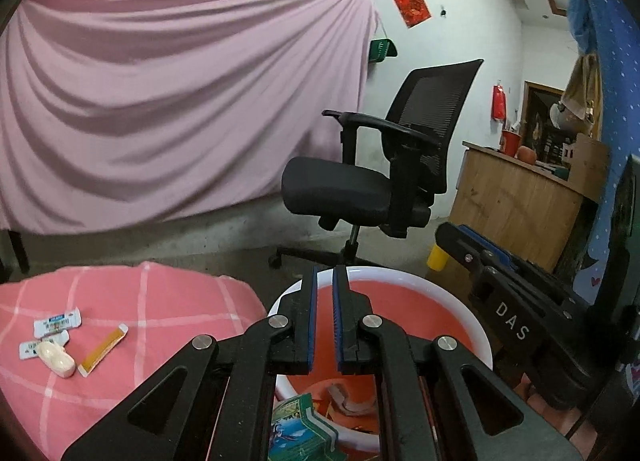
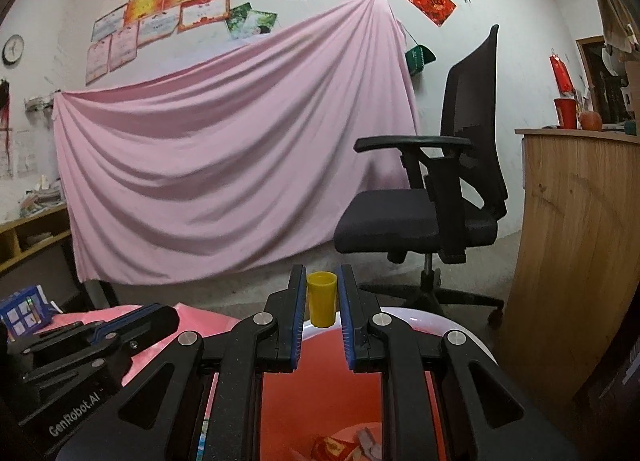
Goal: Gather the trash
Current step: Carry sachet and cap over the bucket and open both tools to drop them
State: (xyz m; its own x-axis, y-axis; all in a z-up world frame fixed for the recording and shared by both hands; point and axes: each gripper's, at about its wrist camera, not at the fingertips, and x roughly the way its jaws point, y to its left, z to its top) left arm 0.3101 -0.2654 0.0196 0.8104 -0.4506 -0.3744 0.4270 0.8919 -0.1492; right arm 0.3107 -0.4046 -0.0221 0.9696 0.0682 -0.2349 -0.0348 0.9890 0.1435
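wrappers (image 1: 60,335) lie left of the left hand-held gripper (image 1: 323,293).

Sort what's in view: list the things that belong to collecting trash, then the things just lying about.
Job:
- bin, wrappers already inside
- two white packets on the pink cloth
- orange sachet
- cream lump
- left gripper, right gripper, both empty

Lying about:
- office chair
- yellow cup on the floor
- wooden counter
- pink sheet
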